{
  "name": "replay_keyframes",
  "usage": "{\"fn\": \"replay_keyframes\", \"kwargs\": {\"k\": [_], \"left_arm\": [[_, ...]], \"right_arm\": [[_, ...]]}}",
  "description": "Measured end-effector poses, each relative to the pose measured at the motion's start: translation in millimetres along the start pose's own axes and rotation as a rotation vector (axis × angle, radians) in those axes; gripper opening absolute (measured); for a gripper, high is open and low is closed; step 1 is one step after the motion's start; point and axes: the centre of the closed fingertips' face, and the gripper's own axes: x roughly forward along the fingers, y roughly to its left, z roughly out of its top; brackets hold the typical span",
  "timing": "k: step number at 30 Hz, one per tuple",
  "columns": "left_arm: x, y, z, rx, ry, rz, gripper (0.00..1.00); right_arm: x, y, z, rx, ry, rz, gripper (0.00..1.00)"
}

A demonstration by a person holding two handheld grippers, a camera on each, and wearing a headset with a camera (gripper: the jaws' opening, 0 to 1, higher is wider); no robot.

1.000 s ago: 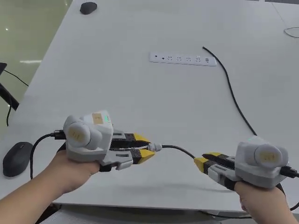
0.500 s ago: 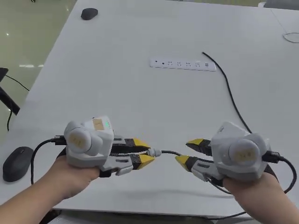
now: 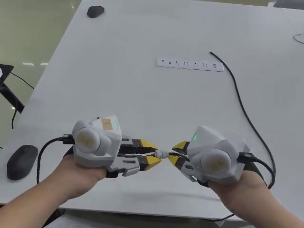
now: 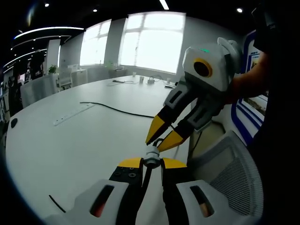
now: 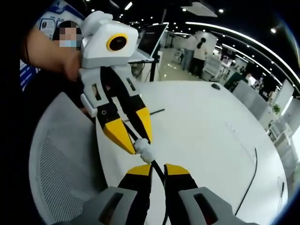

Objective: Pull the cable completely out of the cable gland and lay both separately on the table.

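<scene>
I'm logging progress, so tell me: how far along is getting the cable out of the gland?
Done: nothing yet; the cable runs through the cable gland. In hand: the left tool clamps the gland, and the right tool straddles the cable beside it, grip unclear. Remaining: pull it free, then lay both separately on the table.

left gripper pinches the cable gland, right gripper nose to nose with it on the cable, above the table
</scene>
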Motion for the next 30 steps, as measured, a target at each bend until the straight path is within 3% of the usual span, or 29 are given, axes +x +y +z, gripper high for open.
{"fn": "replay_keyframes", "kwargs": {"k": [11, 18, 30], "left_arm": [[1.1, 0.1, -0.3, -0.003, 0.002, -0.002, 0.15], [0.6, 3.2, 2.1, -0.005, -0.007, 0.005, 0.15], [1.9, 7.0, 3.8, -0.009, -0.012, 0.014, 0.15]], "right_arm": [[-0.2, -0.6, -3.8, 0.060, -0.016, 0.004, 0.02], [-1.0, -11.4, -11.0, 0.141, -0.026, -0.021, 0.02], [-1.4, -30.3, -38.5, 0.390, -0.070, -0.077, 0.02]]}}
